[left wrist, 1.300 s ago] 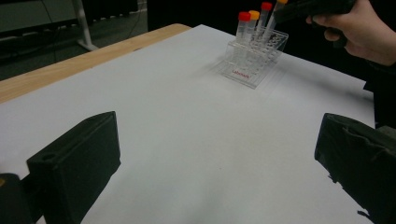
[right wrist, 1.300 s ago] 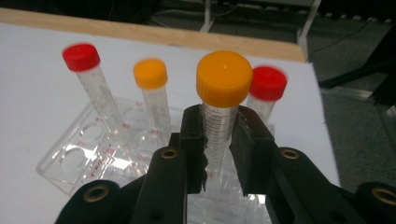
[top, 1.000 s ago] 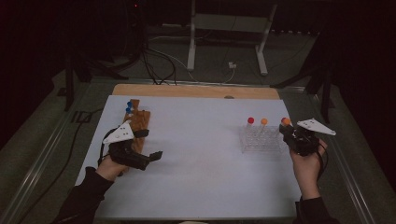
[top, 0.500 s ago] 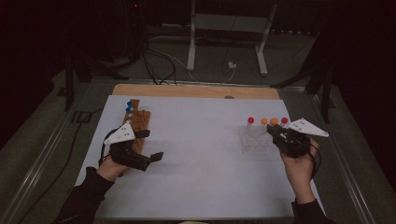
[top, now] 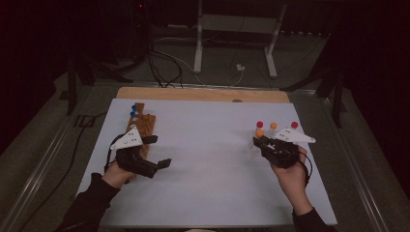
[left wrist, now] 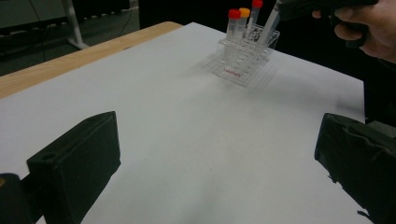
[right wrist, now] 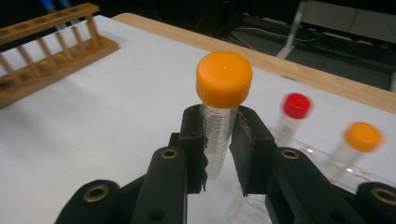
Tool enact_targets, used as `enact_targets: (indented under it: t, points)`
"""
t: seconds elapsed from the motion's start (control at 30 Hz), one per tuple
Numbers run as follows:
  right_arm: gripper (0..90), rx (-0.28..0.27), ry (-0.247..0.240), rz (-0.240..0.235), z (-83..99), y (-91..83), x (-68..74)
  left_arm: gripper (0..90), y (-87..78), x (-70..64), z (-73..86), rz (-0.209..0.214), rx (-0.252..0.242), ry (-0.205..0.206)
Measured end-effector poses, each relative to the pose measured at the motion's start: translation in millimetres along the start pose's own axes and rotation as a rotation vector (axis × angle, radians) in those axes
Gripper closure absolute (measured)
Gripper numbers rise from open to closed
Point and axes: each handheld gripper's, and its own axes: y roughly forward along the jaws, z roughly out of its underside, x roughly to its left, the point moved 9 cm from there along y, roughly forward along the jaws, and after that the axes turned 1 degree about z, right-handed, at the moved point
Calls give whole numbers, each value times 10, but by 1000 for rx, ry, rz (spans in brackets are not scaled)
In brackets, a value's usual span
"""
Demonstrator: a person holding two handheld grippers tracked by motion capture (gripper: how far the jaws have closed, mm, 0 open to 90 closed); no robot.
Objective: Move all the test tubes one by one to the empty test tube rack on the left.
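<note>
Our right gripper (right wrist: 217,154) has swung from the clear rack's (top: 258,145) 3 o'clock to 7 o'clock, pinching an orange-capped tube (right wrist: 222,109), likely lifting out. Left gripper (left wrist: 219,163) idle, jaws spread.

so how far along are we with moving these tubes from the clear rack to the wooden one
Early on. The wooden rack already holds blue-capped tubes. In hand: the right tongs grip an orange-capped tube over the clear rack. Left: three capped tubes there. The left tongs are open, holding nothing.
</note>
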Motion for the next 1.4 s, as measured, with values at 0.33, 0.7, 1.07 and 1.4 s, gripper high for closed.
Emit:
enact_targets:
  t: [0.33,0.7,1.07,1.4]
  points:
    - [748,37,-50,-97,48,178,404,12,88,-120,-28,18,18,28]
    - [748,71,-111,-206,124,289,866,12,231,-301,-102,71,29,37]
    - [748,82,-141,-260,146,312,1087,13,414,-559,-285,110,24,56]
    - [748,89,-162,-295,157,330,1240,58,650,-711,-385,144,23,67]
